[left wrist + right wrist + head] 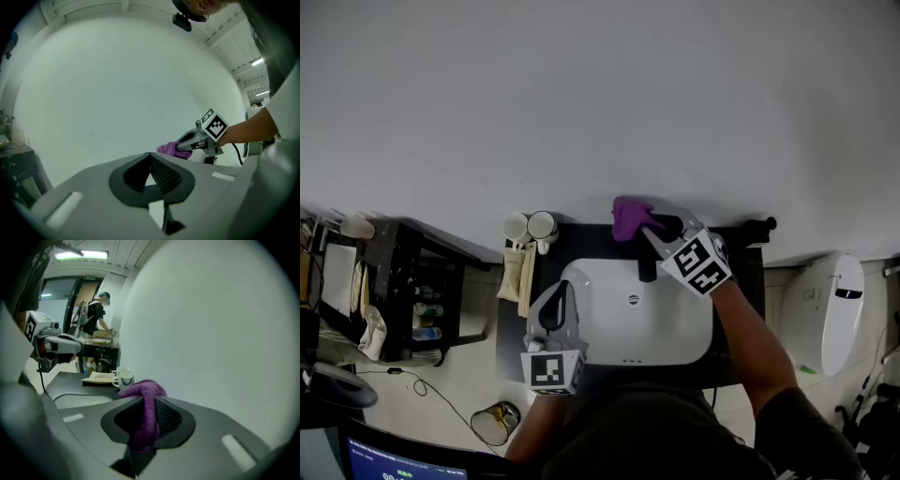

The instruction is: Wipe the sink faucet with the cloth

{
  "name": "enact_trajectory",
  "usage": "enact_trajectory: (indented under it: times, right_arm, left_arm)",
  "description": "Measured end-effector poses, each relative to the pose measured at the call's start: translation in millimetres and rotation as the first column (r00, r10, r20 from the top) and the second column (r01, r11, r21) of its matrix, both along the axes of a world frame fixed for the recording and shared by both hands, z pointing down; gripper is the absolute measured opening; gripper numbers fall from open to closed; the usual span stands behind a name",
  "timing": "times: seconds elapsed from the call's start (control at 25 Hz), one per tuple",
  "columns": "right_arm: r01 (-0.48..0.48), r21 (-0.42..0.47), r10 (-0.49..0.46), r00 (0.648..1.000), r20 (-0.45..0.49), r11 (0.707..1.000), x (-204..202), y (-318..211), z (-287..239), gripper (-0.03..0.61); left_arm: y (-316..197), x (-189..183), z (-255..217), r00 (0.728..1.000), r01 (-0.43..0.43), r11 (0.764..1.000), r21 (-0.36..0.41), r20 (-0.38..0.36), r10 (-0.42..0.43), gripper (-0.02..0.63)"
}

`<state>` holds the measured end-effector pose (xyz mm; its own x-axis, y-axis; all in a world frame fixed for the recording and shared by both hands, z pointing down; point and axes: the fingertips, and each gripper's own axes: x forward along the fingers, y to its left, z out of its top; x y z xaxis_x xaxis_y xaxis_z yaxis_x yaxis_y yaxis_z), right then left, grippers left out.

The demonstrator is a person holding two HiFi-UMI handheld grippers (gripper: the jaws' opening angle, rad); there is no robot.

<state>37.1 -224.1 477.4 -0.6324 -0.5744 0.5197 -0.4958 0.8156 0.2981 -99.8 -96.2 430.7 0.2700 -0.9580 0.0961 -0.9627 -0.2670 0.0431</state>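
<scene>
My right gripper [149, 403] is clamped on the purple cloth [628, 217], just beside the black faucet [648, 271]. My left gripper [150, 157] is closed on nothing, over the white sink [680, 323].

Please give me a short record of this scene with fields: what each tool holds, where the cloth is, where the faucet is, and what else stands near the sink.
left tool: jaws together, nothing between them; over the left side of the white sink
right tool: jaws shut on the purple cloth
cloth position: at the back of the dark counter, just left of the faucet's base; contact unclear
faucet: black, at the sink's back edge
other: two mugs at the counter's back left corner
</scene>
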Motion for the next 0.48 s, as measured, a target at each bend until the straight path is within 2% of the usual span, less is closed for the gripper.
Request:
enact_trajectory:
  times: [0.12,0.32,0.48]
  right_arm:
    - [0.043,-0.076,-0.047,0.998,-0.039,0.996,-6.6,0.5,10.5,0.066]
    - [0.065,-0.176,-0.068,0.998,-0.013,0.982,-6.3,-1.0,15.0,0.057]
    - [0.078,-0.215,-0.083,0.996,-0.012,0.973,-4.2,-0.5,17.9,0.055]
  left_arm:
    - [1.4,-1.2,1.9,1.000,0.000,1.000,-0.007,0.006,0.000,0.018]
    - [1.7,-2.7,4.7,1.000,0.003,1.000,-0.006,0.006,-0.003,0.018]
    - [1.3,0.9,-1.1,1.000,0.005,1.000,-0.022,-0.005,-0.005,0.018]
